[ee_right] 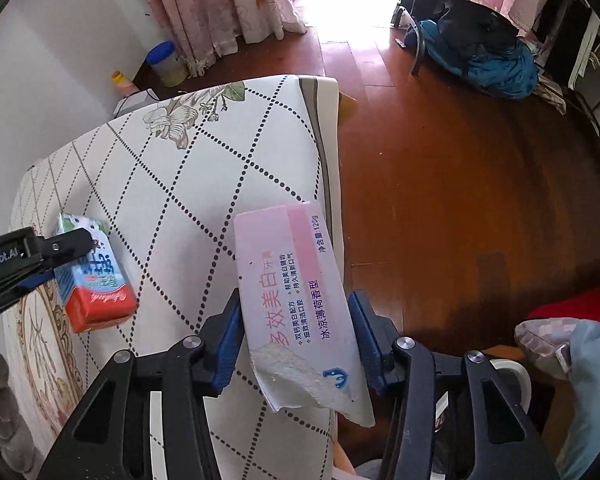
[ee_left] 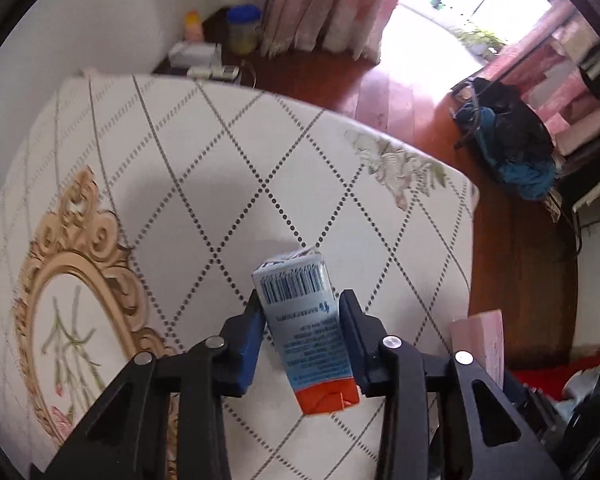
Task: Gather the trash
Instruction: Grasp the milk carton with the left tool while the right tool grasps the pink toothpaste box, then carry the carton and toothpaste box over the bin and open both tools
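Left wrist view. The left gripper (ee_left: 302, 312) is closed on a small drink carton (ee_left: 306, 332), blue fingers (ee_left: 249, 350) pressed to its two long sides. The carton is tilted: barcode end points away from the gripper, red end toward the camera and a little to the right. Carton is held above a white mattress (ee_left: 180, 184) with a dotted diamond pattern. An ornate gold-framed print (ee_left: 80, 280) on the mattress lies to the gripper's left; a faded flower print (ee_left: 396, 168) sits ahead and to the right, near the mattress corner. The edge of a pink box (ee_left: 480, 340) shows just right of the gripper. Further ahead-right, a pile of dark and blue clothes (ee_left: 508, 148) on the wood floor (ee_left: 520, 260). Far ahead, a blue-lidded jar (ee_left: 242, 28) by the pink curtains (ee_left: 324, 4).

Right wrist view. The right gripper (ee_right: 296, 320) grips the pink box, a flattened toothpaste box (ee_right: 300, 304) with Chinese print, between its blue fingers (ee_right: 226, 344). The near end of the box is torn and ragged; the far end points ahead. It hangs over the right edge of the mattress (ee_right: 204, 176), partly over the floor (ee_right: 460, 184). To the left, the other gripper (ee_right: 40, 264) shows with the carton (ee_right: 94, 276), red end lowermost. Clothes pile (ee_right: 476, 52) is far ahead-right; jar (ee_right: 166, 64) is ahead-left beside the curtains (ee_right: 228, 0).
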`<state>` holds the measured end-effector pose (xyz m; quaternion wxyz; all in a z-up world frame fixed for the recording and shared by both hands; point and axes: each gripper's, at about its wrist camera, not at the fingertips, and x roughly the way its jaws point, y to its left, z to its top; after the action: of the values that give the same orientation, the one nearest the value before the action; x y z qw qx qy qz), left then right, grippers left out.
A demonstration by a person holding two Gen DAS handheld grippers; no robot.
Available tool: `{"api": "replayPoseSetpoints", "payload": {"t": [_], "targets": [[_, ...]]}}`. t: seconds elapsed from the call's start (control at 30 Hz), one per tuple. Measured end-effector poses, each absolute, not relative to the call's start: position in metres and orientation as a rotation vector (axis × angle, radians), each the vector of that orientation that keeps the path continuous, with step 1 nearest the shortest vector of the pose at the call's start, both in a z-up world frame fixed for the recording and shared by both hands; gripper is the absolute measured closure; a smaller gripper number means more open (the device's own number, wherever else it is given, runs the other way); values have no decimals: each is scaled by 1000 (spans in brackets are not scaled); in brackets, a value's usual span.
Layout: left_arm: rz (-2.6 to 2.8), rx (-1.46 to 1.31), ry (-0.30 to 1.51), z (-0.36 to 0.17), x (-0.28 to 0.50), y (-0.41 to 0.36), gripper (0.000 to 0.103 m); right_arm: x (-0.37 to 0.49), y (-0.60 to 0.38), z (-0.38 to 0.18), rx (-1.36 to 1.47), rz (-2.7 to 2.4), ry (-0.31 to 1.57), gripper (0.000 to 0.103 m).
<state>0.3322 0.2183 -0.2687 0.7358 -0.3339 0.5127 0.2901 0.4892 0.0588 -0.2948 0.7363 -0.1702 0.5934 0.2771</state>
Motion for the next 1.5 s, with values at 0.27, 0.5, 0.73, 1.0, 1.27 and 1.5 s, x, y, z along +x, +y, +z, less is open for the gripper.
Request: {"api": "replayPoseSetpoints", "payload": {"t": [0.27,0.5,0.73,1.0,1.27,1.5], "targets": [[624,-546,999,-218,290,175,70,463,27,-251,-325,656,1173,51],[530,-413,933,-174,277,107,70,433,-46,-193,-200,671,1074,51],[335,-343,893,-137,290,13,70,407,-151,-142,-123,613,978,52],[77,-408,992,-169,343,-67,70,407,-272,-141,-70,456,996,51],[-99,-516,1173,-242,409,-116,70,422,-349,-235,-42,305,1190,51],[-126,-474,1265,-267,447,-151,42,441,-373,-288,-35,244,1282,51]]}}
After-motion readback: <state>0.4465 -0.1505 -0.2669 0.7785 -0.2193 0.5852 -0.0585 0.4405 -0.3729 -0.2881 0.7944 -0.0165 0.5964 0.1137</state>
